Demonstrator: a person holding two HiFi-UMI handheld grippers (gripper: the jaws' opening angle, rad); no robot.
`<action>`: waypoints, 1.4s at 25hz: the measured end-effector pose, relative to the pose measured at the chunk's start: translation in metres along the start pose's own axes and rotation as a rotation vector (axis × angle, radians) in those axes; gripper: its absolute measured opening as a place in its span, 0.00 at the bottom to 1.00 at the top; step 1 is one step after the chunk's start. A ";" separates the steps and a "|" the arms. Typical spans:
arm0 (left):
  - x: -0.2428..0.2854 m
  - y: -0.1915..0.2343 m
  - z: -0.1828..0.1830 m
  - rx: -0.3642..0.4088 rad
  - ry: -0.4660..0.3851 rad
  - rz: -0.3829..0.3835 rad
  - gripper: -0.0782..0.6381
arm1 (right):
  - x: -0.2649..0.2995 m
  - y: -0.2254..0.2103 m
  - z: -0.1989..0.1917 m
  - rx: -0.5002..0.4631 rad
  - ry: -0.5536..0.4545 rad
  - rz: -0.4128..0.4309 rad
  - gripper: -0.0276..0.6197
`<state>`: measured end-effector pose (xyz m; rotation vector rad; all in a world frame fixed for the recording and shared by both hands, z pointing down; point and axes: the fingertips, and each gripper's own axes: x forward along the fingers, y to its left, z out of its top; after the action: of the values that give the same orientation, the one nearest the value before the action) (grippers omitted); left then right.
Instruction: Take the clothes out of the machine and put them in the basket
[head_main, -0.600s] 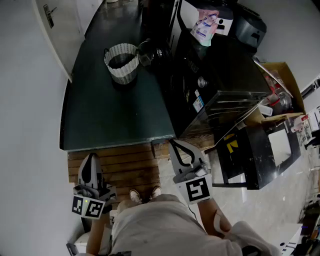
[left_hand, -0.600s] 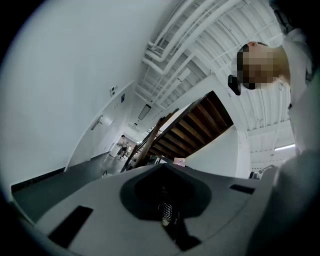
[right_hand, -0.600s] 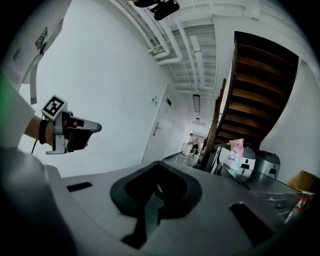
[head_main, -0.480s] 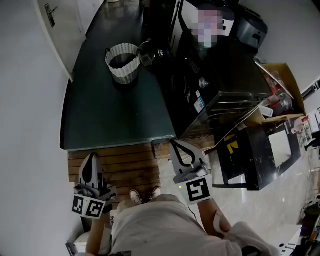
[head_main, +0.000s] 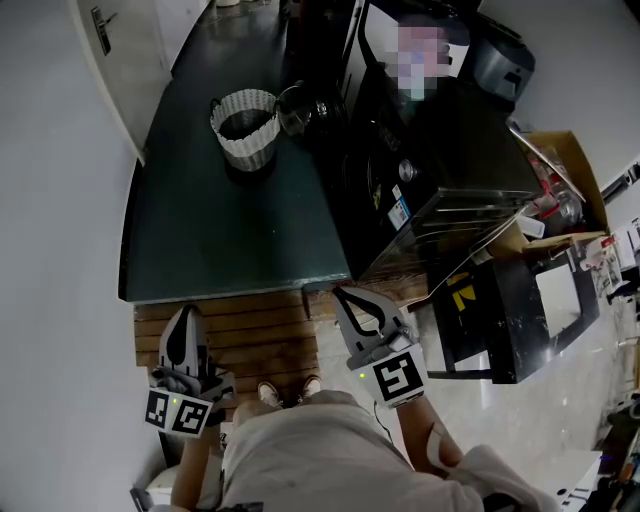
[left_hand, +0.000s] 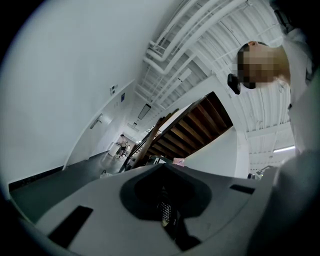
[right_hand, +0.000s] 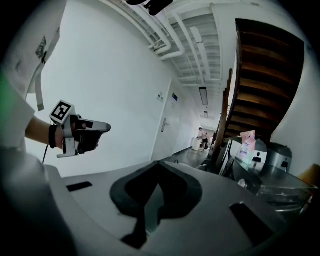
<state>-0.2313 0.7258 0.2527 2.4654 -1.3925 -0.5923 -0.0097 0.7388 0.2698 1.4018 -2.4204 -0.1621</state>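
Little has shifted: right gripper (head_main: 341, 295) edged leftward, left gripper (head_main: 184, 314) stayed, both jaws clenched on nothing. Basket (head_main: 244, 124) looks empty beside the machine (head_main: 440, 150) (clothes unseen); everything remains.

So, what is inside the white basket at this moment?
The white woven basket shows only a dark interior; no clothes are visible in it. Its near wall hides part of the bottom, so a small item there cannot be excluded.

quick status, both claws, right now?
Left claw: closed, nothing held.
Right claw: closed, nothing held.
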 end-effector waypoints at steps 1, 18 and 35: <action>0.000 0.001 0.001 -0.001 -0.001 0.000 0.13 | 0.002 0.003 0.000 0.009 0.000 0.021 0.06; -0.034 0.055 0.034 -0.022 -0.031 0.022 0.13 | 0.035 0.024 0.023 -0.024 -0.001 0.012 0.74; 0.008 0.138 -0.007 -0.118 0.075 0.021 0.13 | 0.105 0.017 -0.015 -0.005 0.135 -0.063 0.74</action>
<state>-0.3290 0.6487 0.3130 2.3524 -1.3145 -0.5545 -0.0667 0.6579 0.3124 1.4390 -2.2674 -0.0859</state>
